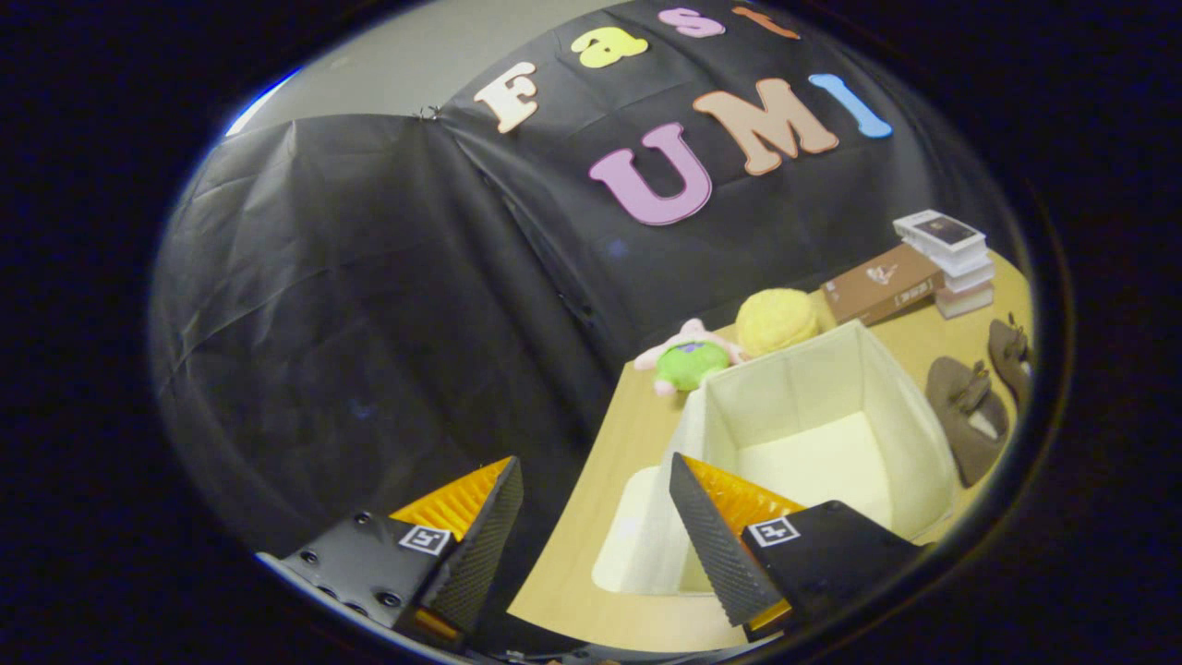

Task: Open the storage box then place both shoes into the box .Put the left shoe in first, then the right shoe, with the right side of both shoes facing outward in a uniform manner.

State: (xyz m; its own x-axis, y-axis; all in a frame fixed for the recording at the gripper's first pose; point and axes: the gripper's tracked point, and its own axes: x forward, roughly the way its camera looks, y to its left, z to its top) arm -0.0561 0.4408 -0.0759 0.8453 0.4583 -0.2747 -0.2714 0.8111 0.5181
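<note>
Gripper (591,517) with fingers spread wide and holding nothing, beside the near corner of the open cream fabric storage box (910,406). The two brown shoes (965,416) lie on the wooden table (572,554) beyond the box, at about two o'clock from the fingers. Each is soft-looking and bow-trimmed; their long axes apparently run parallel to the box's far wall.

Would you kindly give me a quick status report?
Claw open, empty. Storage box open, nothing inside. Both shoes on table beyond box. Nothing in the way.
</note>
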